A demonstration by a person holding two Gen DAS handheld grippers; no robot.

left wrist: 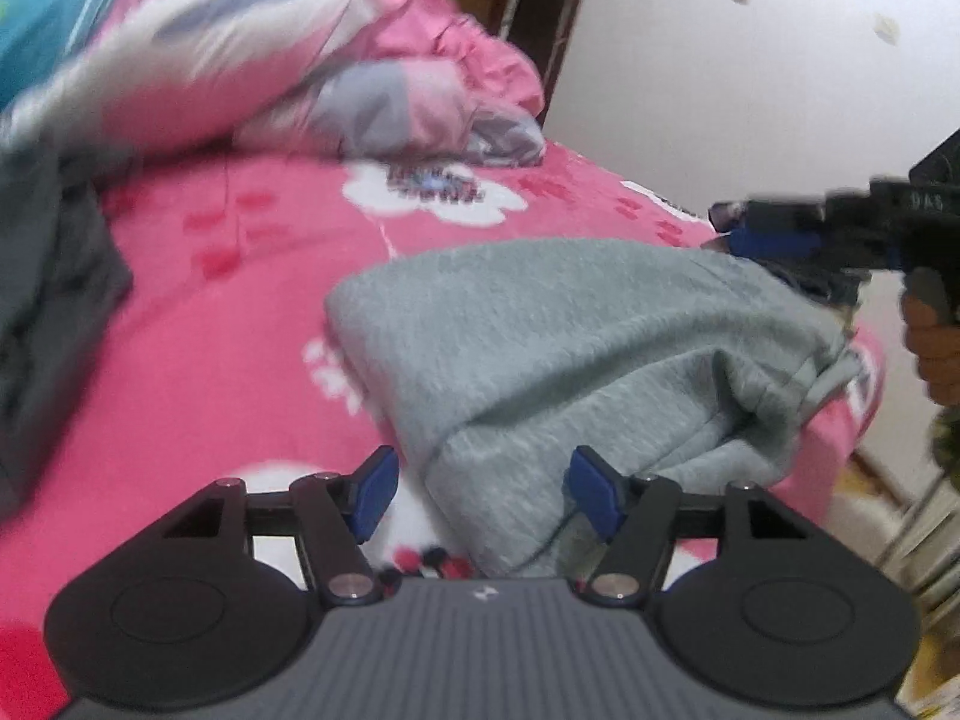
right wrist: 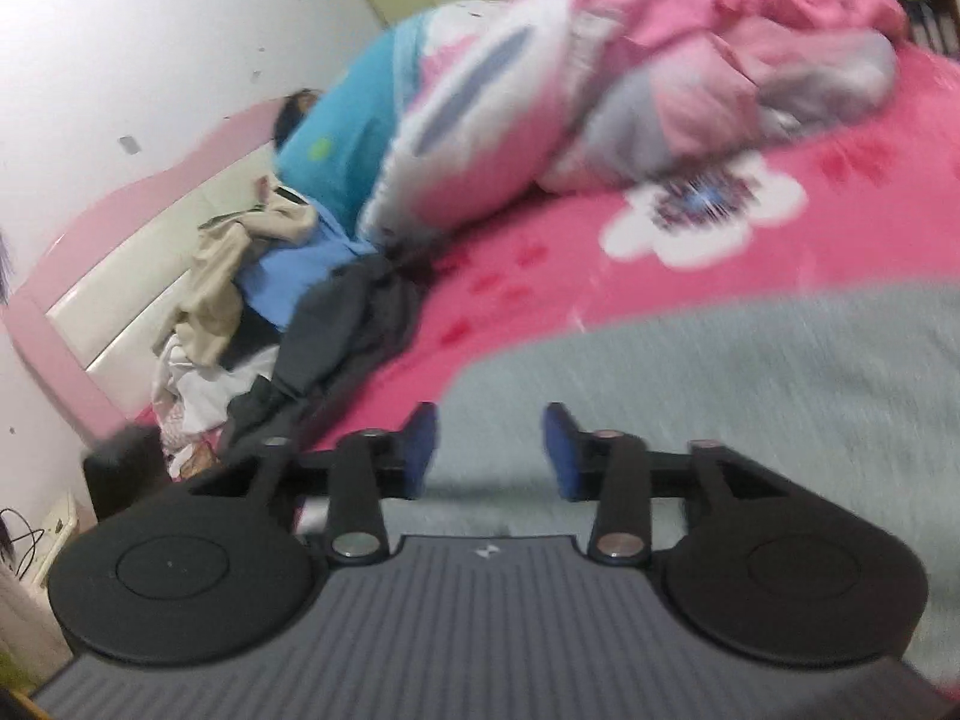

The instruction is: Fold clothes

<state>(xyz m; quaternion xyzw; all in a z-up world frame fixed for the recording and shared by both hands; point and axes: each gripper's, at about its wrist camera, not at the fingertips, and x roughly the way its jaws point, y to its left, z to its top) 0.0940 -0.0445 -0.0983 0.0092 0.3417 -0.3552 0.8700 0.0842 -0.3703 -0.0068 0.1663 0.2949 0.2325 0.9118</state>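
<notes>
Grey fleece garment [left wrist: 576,348], folded, lies on pink floral bedsheet [left wrist: 252,300]. Left gripper [left wrist: 486,495] spread wide w/ garment's near corner between fingers, ungripped. Right gripper [right wrist: 489,450] also wide, empty, above the fleece.

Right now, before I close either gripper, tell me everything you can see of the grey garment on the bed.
The grey garment looks like soft, heathered fleece or sweatshirt knit, light grey-green. It lies on the pink floral bedsheet, already folded over into a thick bundle with a rounded fold at its left edge, looser layers and a creased opening on its right side. Its near end sits between the open fingers of the left gripper. The right gripper, also open, hovers low over its far side. Grip contact is unclear in the blur.
</notes>
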